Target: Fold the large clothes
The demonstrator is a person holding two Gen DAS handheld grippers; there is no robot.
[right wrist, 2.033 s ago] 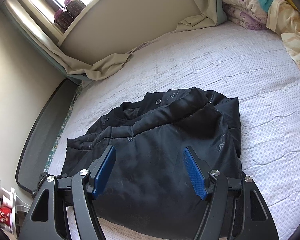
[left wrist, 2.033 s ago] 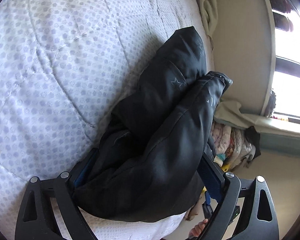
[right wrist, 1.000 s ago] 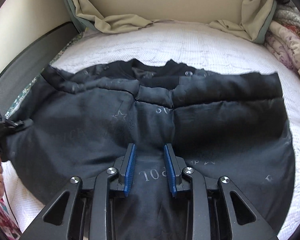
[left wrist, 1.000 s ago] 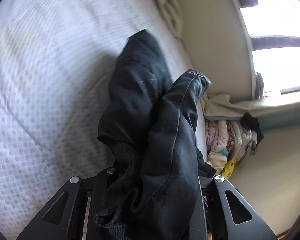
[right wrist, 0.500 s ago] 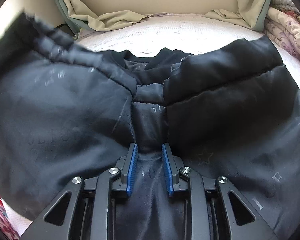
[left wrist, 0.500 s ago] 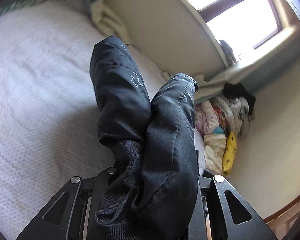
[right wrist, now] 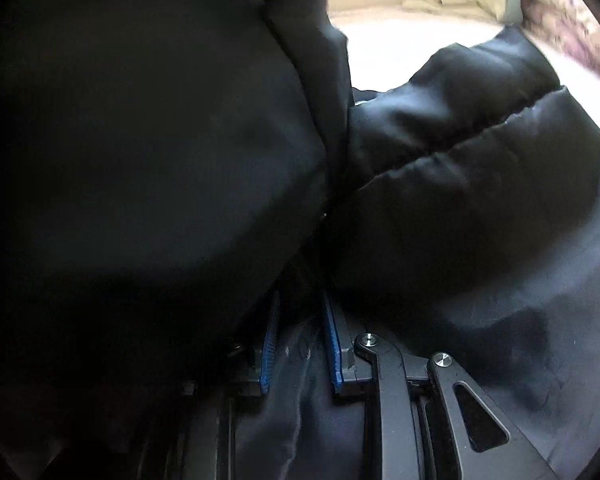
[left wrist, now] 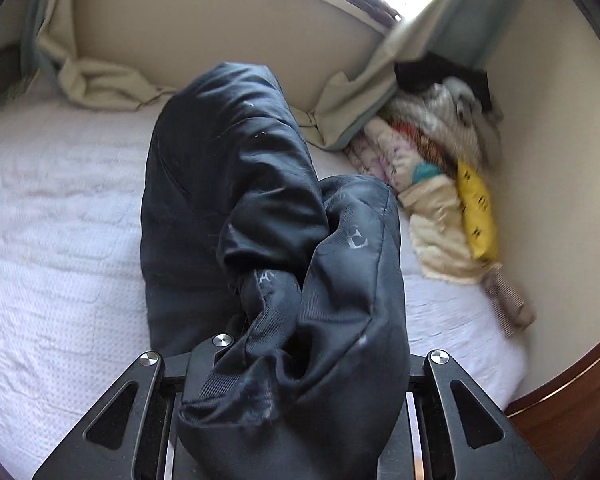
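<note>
A black padded jacket [left wrist: 236, 208] with pale stars and letters hangs bunched over my left gripper [left wrist: 296, 356], which is shut on it; the cloth hides both fingers. It is lifted above the white quilted bed [left wrist: 52, 240]. In the right wrist view the same jacket [right wrist: 460, 208] fills almost the whole frame. My right gripper [right wrist: 300, 344] is shut on a fold of it between its blue pads [right wrist: 334, 344]. A dark flap of the jacket covers the left half of that view.
A pile of folded clothes and blankets [left wrist: 440, 168] lies at the bed's far right corner by the wall. Beige curtains [left wrist: 100, 76] drape onto the bed's far edge. A wooden bed frame edge [left wrist: 560, 396] shows at the right.
Both grippers have closed on the jacket and lifted it off the bed. The left view has swung toward the far wall. The jacket's left side has folded across the right view.
</note>
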